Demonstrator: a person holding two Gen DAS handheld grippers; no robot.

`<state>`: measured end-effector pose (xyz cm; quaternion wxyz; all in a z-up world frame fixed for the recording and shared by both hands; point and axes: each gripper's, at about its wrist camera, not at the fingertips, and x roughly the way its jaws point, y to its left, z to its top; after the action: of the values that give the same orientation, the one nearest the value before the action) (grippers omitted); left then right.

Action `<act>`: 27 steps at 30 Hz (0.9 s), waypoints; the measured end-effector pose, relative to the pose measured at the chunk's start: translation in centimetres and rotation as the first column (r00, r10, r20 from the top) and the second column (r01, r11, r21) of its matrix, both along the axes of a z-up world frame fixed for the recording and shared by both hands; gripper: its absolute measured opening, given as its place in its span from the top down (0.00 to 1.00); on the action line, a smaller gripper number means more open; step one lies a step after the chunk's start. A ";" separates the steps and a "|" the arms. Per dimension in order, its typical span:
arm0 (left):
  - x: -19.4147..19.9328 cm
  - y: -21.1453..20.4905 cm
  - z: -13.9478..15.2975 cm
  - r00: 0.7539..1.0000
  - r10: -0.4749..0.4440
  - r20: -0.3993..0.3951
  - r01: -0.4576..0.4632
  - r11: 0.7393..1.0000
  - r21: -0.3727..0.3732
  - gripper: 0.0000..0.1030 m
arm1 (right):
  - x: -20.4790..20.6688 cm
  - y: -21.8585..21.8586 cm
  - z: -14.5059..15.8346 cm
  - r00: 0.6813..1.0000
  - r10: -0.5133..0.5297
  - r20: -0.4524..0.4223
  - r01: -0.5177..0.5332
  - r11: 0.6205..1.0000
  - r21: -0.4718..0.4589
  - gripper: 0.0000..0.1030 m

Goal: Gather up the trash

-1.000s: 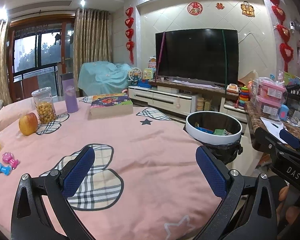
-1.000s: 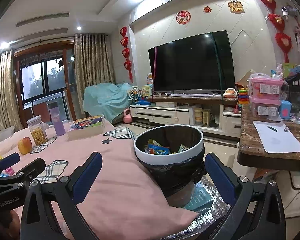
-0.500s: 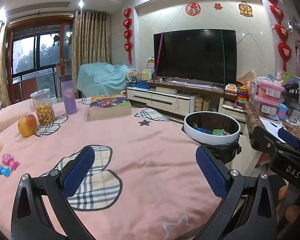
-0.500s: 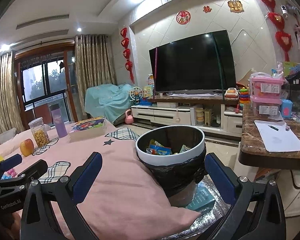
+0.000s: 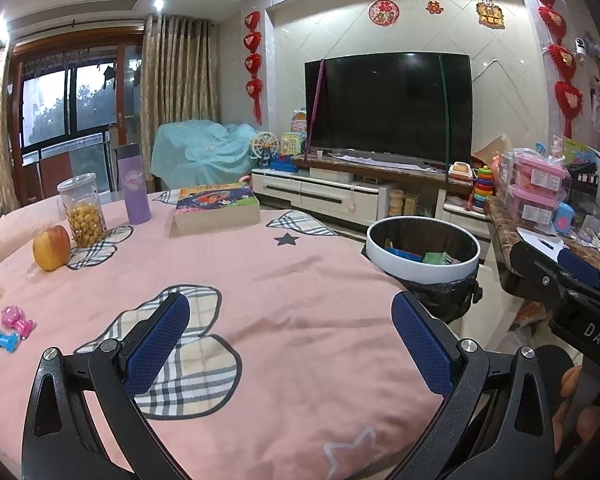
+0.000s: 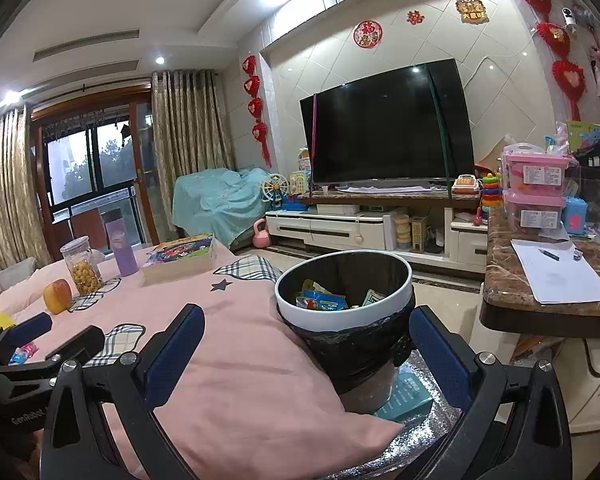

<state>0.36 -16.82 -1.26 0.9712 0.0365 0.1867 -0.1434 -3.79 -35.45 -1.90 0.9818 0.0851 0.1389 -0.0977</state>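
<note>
A white-rimmed trash bin (image 6: 344,312) with a black liner stands at the right edge of the pink-clothed table (image 5: 260,280); several colourful wrappers (image 6: 320,300) lie inside. The bin also shows in the left wrist view (image 5: 422,270). My right gripper (image 6: 306,350) is open and empty, just in front of the bin. My left gripper (image 5: 288,342) is open and empty above the table's near part. Each gripper shows in the other's view: the right (image 5: 560,280) and the left (image 6: 40,340).
On the table's far left are an apple (image 5: 52,247), a snack jar (image 5: 82,210), a purple bottle (image 5: 134,184), a book (image 5: 214,208), small pink and blue toys (image 5: 8,328). A marble counter (image 6: 540,300) with paper stands right of the bin.
Both grippers have drifted slightly; the bin sits a little lower and nearer in the left view. Both stay open and empty.
</note>
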 end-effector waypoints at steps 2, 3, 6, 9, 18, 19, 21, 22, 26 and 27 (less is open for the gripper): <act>0.1 0.0 -0.1 1.000 0.001 -0.003 -0.001 1.000 0.000 0.00 | 0.1 0.1 0.1 1.000 0.002 0.001 -0.002 1.000 -0.002 0.00; 0.1 0.0 -0.1 1.000 -0.001 -0.006 0.001 1.000 -0.001 0.00 | 0.1 0.1 0.1 1.000 0.003 0.001 -0.003 1.000 -0.001 0.00; 0.2 0.1 -0.2 1.000 -0.001 -0.008 0.001 1.000 -0.001 0.00 | 0.1 0.2 0.0 1.000 0.003 0.001 -0.003 1.000 0.000 0.00; 0.1 0.1 -0.2 1.000 -0.003 -0.008 0.003 1.000 -0.004 0.00 | 0.1 0.2 0.0 1.000 0.004 0.000 -0.004 1.000 0.003 0.00; 0.1 0.2 -0.3 1.000 -0.007 -0.004 0.007 1.000 -0.001 0.00 | 0.1 0.2 0.0 1.000 0.005 0.000 -0.005 1.000 0.006 0.00; 0.0 0.2 -0.3 1.000 -0.007 -0.002 0.007 1.000 0.000 0.00 | 0.1 0.3 -0.1 1.000 0.005 0.000 -0.005 1.000 0.007 0.00; 0.1 0.2 -0.3 1.000 -0.010 -0.002 0.010 1.000 -0.002 0.00 | 0.1 0.3 0.0 1.000 0.005 0.001 -0.005 1.000 0.007 0.00; 0.1 0.3 -0.3 1.000 -0.008 -0.001 0.008 1.000 -0.003 0.00 | 0.2 0.3 0.0 1.000 0.005 0.000 -0.005 1.000 0.008 0.00; 0.1 0.4 -0.2 1.000 -0.009 -0.002 0.009 1.000 -0.004 0.00 | 0.1 0.4 -0.1 1.000 0.006 -0.001 -0.006 1.000 0.006 0.00; 0.1 0.4 -0.2 1.000 -0.009 -0.001 0.009 1.000 -0.004 0.00 | 0.1 0.4 -0.1 1.000 0.007 -0.002 -0.007 1.000 0.008 0.00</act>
<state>0.45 -16.38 -1.45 0.9705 0.0353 0.1870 -0.1480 -3.68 -35.06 -2.03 0.9817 0.0884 0.1403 -0.0940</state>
